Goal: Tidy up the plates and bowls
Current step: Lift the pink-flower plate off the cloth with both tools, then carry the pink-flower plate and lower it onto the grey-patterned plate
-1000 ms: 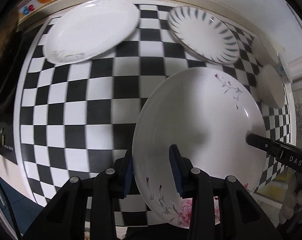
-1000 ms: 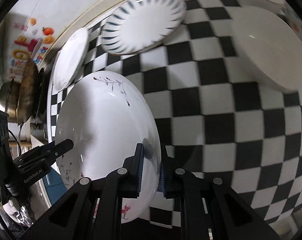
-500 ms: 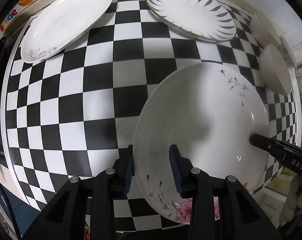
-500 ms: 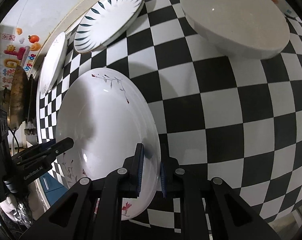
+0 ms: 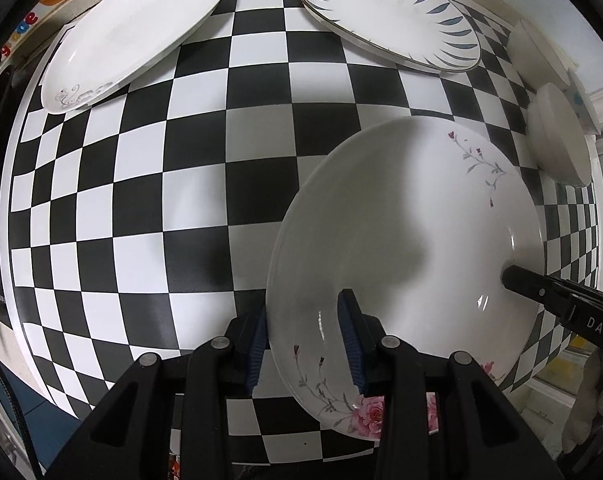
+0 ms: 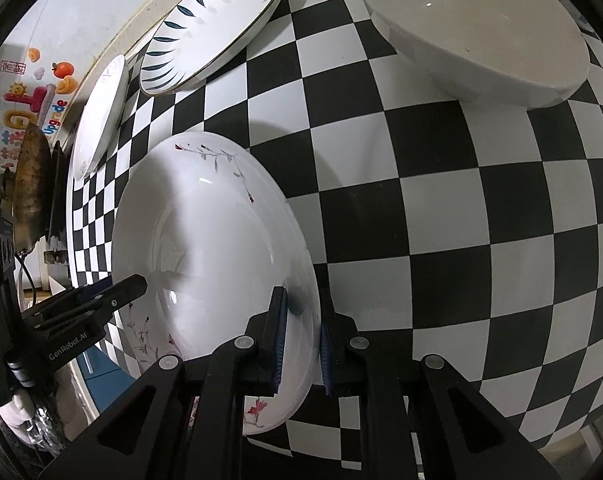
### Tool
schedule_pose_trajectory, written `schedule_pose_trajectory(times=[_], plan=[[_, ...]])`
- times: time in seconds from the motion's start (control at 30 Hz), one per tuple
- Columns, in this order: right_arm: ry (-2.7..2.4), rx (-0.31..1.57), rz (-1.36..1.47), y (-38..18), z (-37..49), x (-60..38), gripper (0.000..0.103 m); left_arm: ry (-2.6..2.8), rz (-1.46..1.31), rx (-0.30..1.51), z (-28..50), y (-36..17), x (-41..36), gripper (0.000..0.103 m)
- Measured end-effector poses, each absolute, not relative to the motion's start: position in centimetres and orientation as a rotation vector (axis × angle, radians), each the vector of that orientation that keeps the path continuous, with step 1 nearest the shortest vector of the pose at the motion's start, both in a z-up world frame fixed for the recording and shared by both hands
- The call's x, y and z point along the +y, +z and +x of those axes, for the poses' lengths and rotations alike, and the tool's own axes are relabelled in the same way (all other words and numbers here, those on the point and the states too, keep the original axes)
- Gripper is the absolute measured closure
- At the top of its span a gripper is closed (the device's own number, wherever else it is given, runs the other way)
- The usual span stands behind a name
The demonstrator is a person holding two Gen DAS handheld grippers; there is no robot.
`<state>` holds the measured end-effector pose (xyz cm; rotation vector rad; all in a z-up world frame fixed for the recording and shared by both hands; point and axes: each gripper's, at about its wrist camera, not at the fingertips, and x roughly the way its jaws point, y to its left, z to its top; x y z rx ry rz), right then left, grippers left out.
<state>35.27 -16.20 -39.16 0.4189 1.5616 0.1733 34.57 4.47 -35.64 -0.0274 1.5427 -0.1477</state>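
Note:
A white floral plate (image 5: pixel 401 232) is held over the checkered table by both grippers. My left gripper (image 5: pixel 301 344) is shut on its near-left rim. My right gripper (image 6: pixel 301 340) is shut on the opposite rim; its tip shows in the left wrist view (image 5: pixel 541 292). The floral plate also shows in the right wrist view (image 6: pixel 205 248). A white plate with grey swirls (image 5: pixel 133 28) lies at the far left. A blue-leaf plate (image 5: pixel 385 12) lies at the far middle. A white bowl (image 6: pixel 477 28) sits at the right.
The black-and-white checkered table (image 5: pixel 141 200) spreads under the plate. A second white bowl (image 5: pixel 537 48) stands behind the first bowl (image 5: pixel 557 140). A wok and pot (image 6: pixel 29 176) stand past the table's left end. A wall with stickers (image 6: pixel 33 92) runs along the back.
Both grippers have come closer to the table with the floral plate still gripped. The far plates and the bowl now appear larger and nearer.

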Motion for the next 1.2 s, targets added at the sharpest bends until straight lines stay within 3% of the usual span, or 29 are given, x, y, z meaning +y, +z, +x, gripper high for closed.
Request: schedule_pose_trajectory(times=[0.23, 0.43, 0.5, 0.57, 0.7, 0.93, 0.97, 1.2], plan=[[0.173, 1.586, 0.451, -39.4, 35.7, -16.5, 0.085, -0.145, -0.054, 1.505, 34.5, -33.9, 4.6, 0.071], [0.136, 1.5, 0.444, -33.6, 36.4, -17.8, 0.084, -0.051, -0.186, 1.356, 35.5, -27.4, 10.7, 0.071], [0.169, 1.465, 0.42, -31.1, 37.5, -16.9, 0.079, -0.006, -0.26, 1.324, 36.7, -26.0, 13.4, 0.066], [0.24, 1.439, 0.386, -29.2, 39.7, -14.9, 0.064, 0.044, -0.342, 1.313, 37.8, -25.8, 16.1, 0.064], [0.421, 1.408, 0.313, -27.7, 45.9, -8.7, 0.058, 0.151, -0.469, 1.341, 39.9, -28.4, 20.7, 0.064], [0.581, 1.411, 0.201, -31.5, 59.5, 2.8, 0.058, 0.273, -0.658, 1.392, 43.5, -34.4, 25.4, 0.064], [0.596, 1.422, 0.183, -32.4, 61.3, 4.2, 0.058, 0.281, -0.672, 1.394, 43.8, -34.8, 25.7, 0.06], [0.63, 1.509, 0.077, -38.2, 68.8, 10.0, 0.058, 0.318, -0.75, 1.363, 46.2, -35.6, 27.9, 0.063]])
